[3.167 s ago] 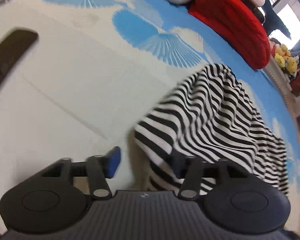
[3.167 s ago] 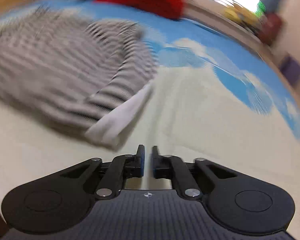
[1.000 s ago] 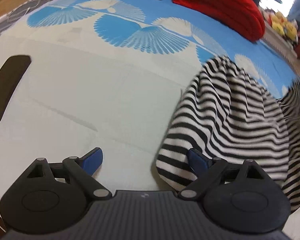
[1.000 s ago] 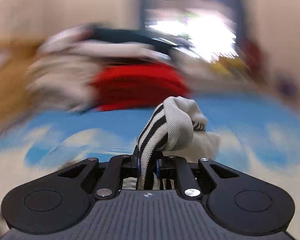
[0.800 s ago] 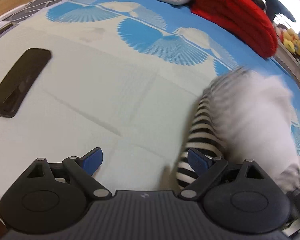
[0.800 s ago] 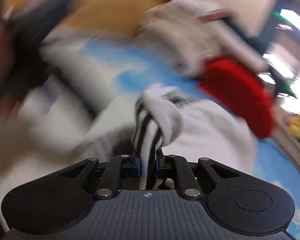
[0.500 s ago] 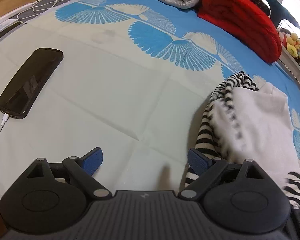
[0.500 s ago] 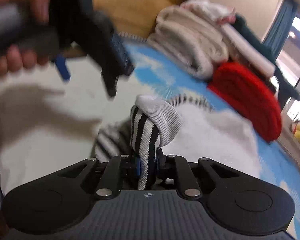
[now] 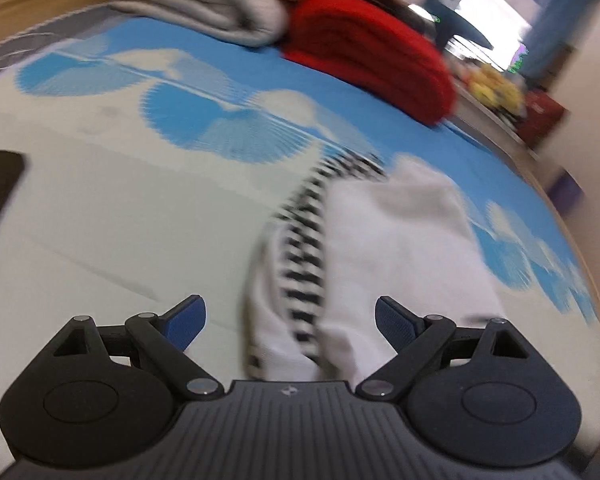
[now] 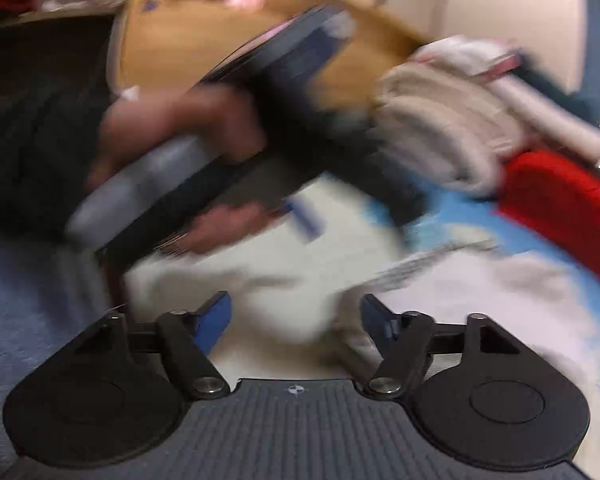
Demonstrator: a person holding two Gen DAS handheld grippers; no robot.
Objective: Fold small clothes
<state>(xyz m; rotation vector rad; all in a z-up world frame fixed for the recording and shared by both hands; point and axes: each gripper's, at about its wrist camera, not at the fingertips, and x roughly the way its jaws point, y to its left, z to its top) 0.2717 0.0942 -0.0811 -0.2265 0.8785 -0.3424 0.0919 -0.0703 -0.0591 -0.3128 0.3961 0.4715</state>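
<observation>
Striped clothing, folded white side up, lies on the bed just ahead of the spread, empty left hand-held gripper, while the right hand-held gripper, its jaws just opened off the cloth, shows only blur beyond.
</observation>
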